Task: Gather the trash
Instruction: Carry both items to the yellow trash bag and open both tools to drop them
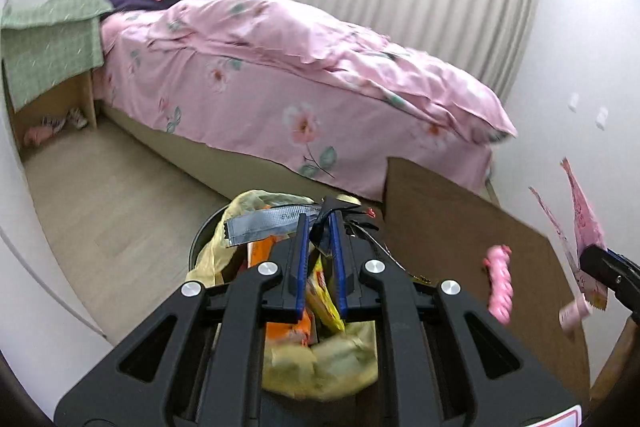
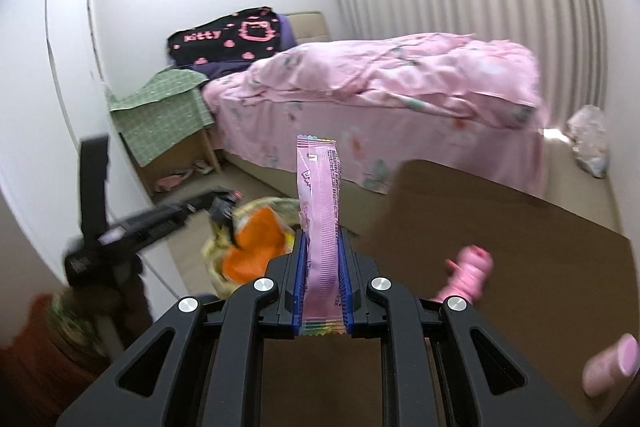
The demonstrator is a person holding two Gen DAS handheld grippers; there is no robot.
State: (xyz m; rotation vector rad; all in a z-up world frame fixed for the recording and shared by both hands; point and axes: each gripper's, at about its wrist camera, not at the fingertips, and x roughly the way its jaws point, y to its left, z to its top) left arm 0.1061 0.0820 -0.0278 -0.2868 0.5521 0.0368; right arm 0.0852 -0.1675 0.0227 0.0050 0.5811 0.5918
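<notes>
My left gripper (image 1: 320,223) is shut on a dark black wrapper scrap (image 1: 340,213) and holds it over a round black trash bin (image 1: 202,239) with a yellow liner, full of orange, yellow and silver wrappers. My right gripper (image 2: 323,243) is shut on a pink snack wrapper (image 2: 320,203) that stands upright between its jaws, above the brown table (image 2: 520,227). The same wrapper (image 1: 584,227) shows at the right edge of the left wrist view. The left gripper and bin (image 2: 256,243) appear at the left of the right wrist view.
A pink toy (image 1: 499,283) and a pink tube (image 1: 574,311) lie on the brown table (image 1: 440,227). A bed with a pink floral cover (image 1: 280,75) stands behind. A green-covered nightstand (image 1: 48,47) is at the left. A crumpled plastic bag (image 2: 588,139) lies on the floor.
</notes>
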